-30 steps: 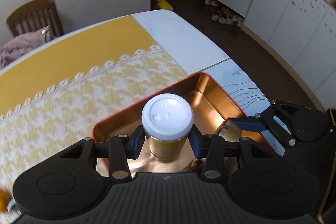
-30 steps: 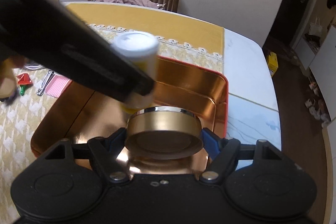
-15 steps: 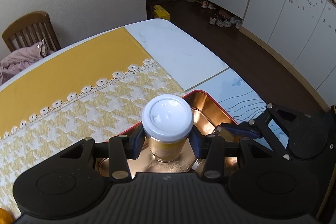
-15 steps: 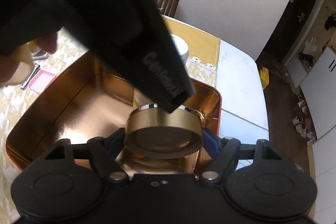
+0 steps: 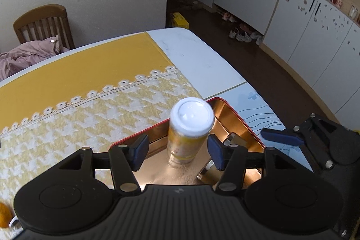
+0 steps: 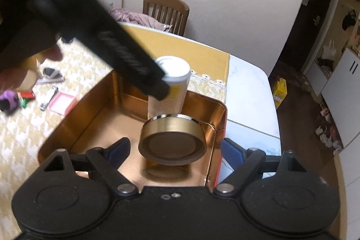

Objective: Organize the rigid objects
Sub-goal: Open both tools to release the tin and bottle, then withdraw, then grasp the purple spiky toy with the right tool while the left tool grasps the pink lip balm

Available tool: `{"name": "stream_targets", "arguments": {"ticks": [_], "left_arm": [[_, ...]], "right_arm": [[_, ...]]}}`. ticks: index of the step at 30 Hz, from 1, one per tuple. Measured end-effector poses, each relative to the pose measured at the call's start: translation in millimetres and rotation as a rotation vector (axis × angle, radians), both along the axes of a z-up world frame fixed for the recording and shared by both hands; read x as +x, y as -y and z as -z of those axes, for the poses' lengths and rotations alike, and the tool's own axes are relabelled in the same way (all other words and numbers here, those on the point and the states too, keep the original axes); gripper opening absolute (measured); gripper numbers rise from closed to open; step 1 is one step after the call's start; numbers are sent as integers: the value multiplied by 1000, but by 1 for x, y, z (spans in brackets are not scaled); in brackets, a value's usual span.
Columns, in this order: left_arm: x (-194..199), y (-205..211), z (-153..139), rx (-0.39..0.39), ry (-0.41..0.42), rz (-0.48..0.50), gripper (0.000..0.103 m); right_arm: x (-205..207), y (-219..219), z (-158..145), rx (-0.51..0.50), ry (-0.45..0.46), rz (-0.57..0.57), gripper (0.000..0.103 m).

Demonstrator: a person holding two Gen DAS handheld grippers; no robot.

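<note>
A yellow bottle with a white cap (image 5: pixel 190 127) stands upright in the far corner of a red-rimmed, copper-lined tin tray (image 5: pixel 245 127). My left gripper (image 5: pixel 177 153) is open, its pads apart on either side of the bottle. A round gold jar with a dark lid (image 6: pixel 172 142) stands in the tray (image 6: pixel 90 114), in front of the bottle (image 6: pixel 172 89). My right gripper (image 6: pixel 174 149) is open around the jar without touching it. The left gripper's body crosses the upper left of the right wrist view.
The tray lies on a yellow houndstooth cloth (image 5: pixel 67 118) near the white table's right edge (image 5: pixel 202 57). Nail clippers (image 6: pixel 48 97), a pink pad (image 6: pixel 61 102) and small items lie left of the tray. A wooden chair (image 6: pixel 166 11) stands beyond the table.
Both grippers have opened. The bottle and the gold jar were let go and now stand in the tray. Both grippers have pulled back a little.
</note>
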State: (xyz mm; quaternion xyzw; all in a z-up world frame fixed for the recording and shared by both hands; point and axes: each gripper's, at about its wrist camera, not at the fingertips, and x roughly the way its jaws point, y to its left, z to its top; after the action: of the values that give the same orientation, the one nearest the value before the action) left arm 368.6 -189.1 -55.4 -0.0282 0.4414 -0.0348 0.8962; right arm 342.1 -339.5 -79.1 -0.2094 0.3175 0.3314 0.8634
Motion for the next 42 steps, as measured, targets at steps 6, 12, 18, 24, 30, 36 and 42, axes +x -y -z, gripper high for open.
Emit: {"name": "stream_targets", "arguments": {"ticks": [6,12,18,24,30,36,42], "left_arm": [[-33,-15,-15,-22,40,-42,57],[-77,-31,-28,-38,69,-79,57],[-123,-49,-35,-41,96,-124,57],[-168,-76,-38,-44,132,-192,57],[-201,-116,-35,-42,147,-251,70],[-233,-166,-23,-33,163,-331,80],[-258,-221,-6,-15,124,-374,82]], "right_arm": [[-11,9,-18,72,-29,14,87],[-31,11,-32,135,-66,-4,89],[-53,2,-42,176,-94,-47,91],[-71,-19,-45,190,-100,-97,93],[-92,-45,-47,197,-104,-111,96],[-116,-75,-40,185,-118,-81,100],[-140,-111,-30,201,-149,-44,103]]}}
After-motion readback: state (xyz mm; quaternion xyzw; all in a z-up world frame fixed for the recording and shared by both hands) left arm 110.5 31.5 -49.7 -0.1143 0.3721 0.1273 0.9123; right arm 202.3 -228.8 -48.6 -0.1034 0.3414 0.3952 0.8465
